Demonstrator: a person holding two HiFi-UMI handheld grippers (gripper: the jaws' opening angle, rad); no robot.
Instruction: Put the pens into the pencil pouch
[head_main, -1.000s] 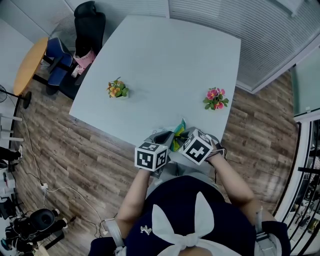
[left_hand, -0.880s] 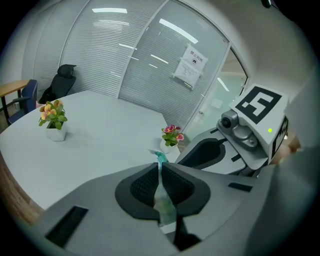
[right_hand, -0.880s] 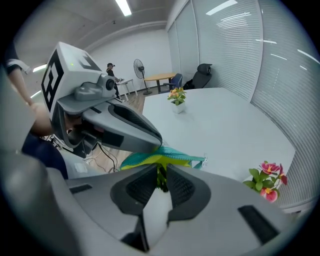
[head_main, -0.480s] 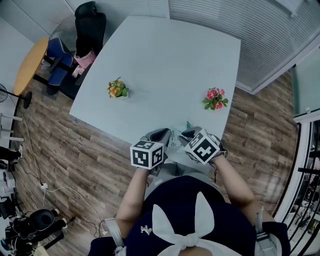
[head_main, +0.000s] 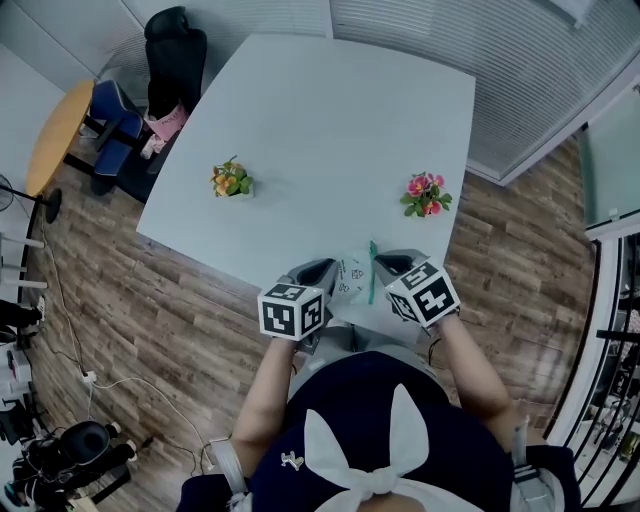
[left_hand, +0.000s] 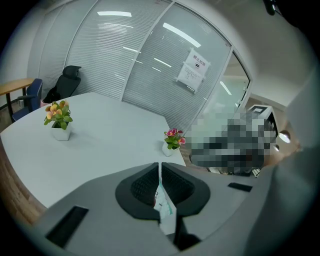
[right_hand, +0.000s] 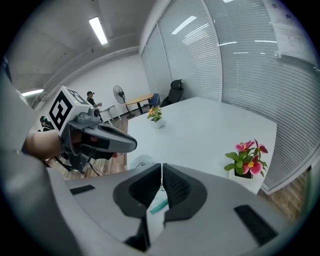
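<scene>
The white table (head_main: 330, 130) carried the pencil pouch (head_main: 352, 276) at its near edge, between the two grippers. The left gripper (left_hand: 160, 176) was clamped on the pouch's thin edge. The right gripper (right_hand: 161, 175) had just been closing, its jaws all but meeting with nothing clearly pinched, and a green pen (head_main: 371, 275) stuck out of the pouch beside it.

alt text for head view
A person at the near edge of a white table holds a pale pencil pouch: the left gripper shut on one side, the right gripper, its jaws just closed, on the green-edged side. Pots of orange flowers and pink flowers stand farther back.
</scene>
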